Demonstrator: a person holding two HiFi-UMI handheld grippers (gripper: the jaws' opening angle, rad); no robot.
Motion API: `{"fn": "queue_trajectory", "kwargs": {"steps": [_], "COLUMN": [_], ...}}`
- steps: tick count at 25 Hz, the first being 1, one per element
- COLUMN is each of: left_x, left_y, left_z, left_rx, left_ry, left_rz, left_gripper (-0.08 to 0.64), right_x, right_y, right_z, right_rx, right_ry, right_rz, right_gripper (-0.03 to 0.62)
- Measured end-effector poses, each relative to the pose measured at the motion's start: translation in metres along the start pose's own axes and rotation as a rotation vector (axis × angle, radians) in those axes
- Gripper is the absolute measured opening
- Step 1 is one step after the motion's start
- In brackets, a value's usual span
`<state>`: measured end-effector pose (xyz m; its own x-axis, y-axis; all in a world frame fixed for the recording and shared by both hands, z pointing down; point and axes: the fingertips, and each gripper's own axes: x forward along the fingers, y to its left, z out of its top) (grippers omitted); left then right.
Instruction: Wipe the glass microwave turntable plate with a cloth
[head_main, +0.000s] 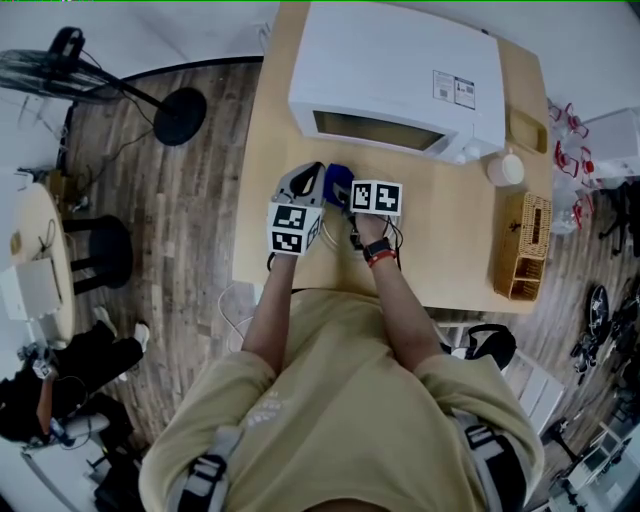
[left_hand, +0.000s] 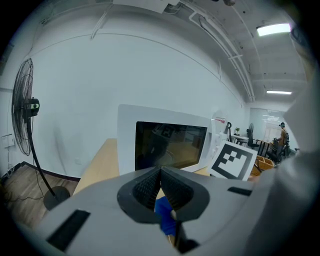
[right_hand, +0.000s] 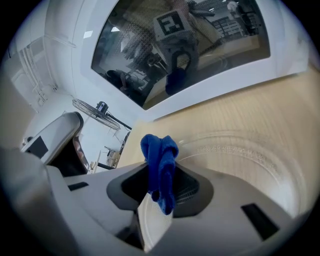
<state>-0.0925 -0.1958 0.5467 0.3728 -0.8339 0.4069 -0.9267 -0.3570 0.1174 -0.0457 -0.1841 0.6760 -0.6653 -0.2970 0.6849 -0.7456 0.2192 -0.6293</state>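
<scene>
Barely visible clear glass plate (right_hand: 260, 167), beaded ring, blue cloth (right_hand: 160, 167) bunched

Looks along the tool (left_hand: 160, 171), jaws met at the tips, with a blue cloth (left_hand: 166, 215) showing in the gap just below them. Faces a white microwave (left_hand: 170, 145), door shut, on a pale wooden desk (left_hand: 97, 167). Catches a standing fan (left_hand: 23, 112) at far left, a black-and-white marker cube (left_hand: 233, 160) at right, ceiling lights (left_hand: 274, 29) above.

left tool (left_hand: 160, 175): jaws together | right tool (right_hand: 162, 180): clamped on cloth (right_hand: 159, 150) | forearms (head_main: 272, 305) forward, side by side
</scene>
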Motion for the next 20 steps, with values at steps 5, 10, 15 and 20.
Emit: {"fn": "queue_trajectory", "kwargs": {"steps": [5, 10, 15, 20], "left_x": [0.007, 0.013, 0.021, 0.027], "left_y": [-0.009, -0.016, -0.025, -0.034], "left_z": [-0.005, -0.010, -0.015, -0.018], "left_rx": [0.008, 0.011, 0.007, 0.007], "left_ry": [0.014, 0.032, 0.042, 0.048], "left_rz": [-0.017, -0.033, -0.047, -0.063], "left_gripper": [0.020, 0.020, 0.020, 0.020], "right_x": [-0.009, -0.020, -0.031, -0.042], "right_y": [-0.014, -0.028, -0.042, -0.056], "right_z": [0.004, 0.009, 0.012, 0.014], "right_rx": [0.026, 0.046, 0.057, 0.061], "right_ry": [-0.018, -0.045, -0.064, -0.076], "right_rz": [-0.019, -0.042, -0.062, -0.091], "right_gripper": [0.124, 0.124, 0.124, 0.124]}}
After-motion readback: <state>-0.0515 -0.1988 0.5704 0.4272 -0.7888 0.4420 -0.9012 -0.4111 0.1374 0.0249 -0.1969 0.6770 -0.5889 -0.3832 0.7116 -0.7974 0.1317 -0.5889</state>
